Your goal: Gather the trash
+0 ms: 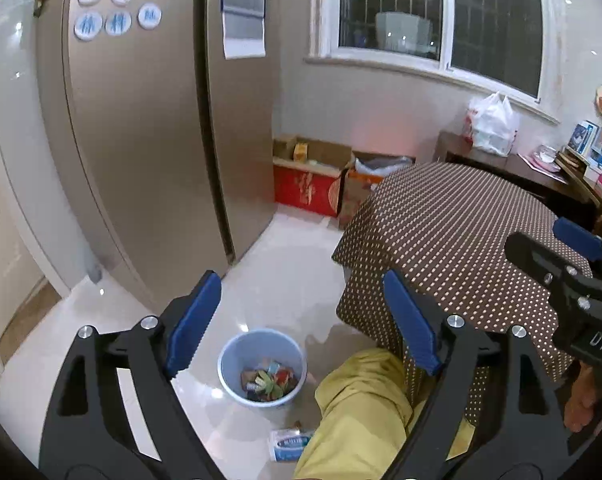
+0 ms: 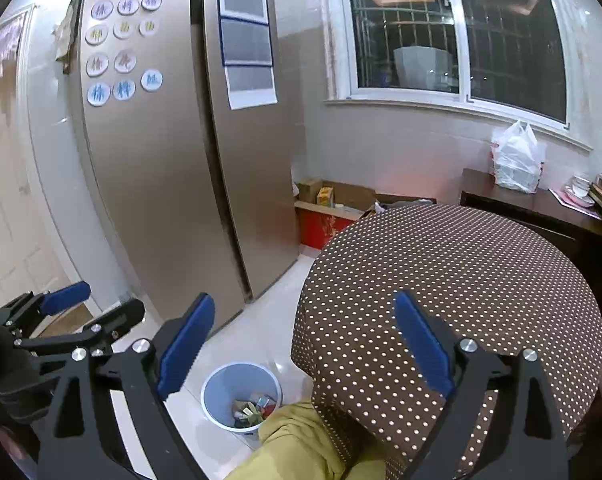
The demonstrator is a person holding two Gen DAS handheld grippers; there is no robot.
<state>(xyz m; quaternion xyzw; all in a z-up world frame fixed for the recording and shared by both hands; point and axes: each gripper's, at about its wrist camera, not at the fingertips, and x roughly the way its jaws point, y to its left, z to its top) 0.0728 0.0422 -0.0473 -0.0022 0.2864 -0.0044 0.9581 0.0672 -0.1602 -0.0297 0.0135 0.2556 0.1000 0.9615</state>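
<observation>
A light blue bin [image 1: 261, 366] stands on the white tile floor and holds several colourful wrappers [image 1: 269, 380]. It also shows in the right wrist view [image 2: 241, 396]. A blue and white packet [image 1: 289, 443] lies on the floor just in front of the bin, beside my knee. My left gripper [image 1: 301, 320] is open and empty, held high above the bin. My right gripper [image 2: 305, 344] is open and empty, over the edge of the round table [image 2: 461, 280]. The right gripper also shows in the left wrist view at the right edge [image 1: 573, 264].
A tall fridge [image 1: 149, 140] stands at the left. Cardboard boxes [image 1: 313, 176] sit on the floor against the far wall. The table has a brown dotted cloth [image 1: 453, 232]. A white plastic bag [image 1: 491, 124] sits on a dark sideboard [image 2: 541, 204]. My yellow trouser leg [image 1: 361, 412] is below.
</observation>
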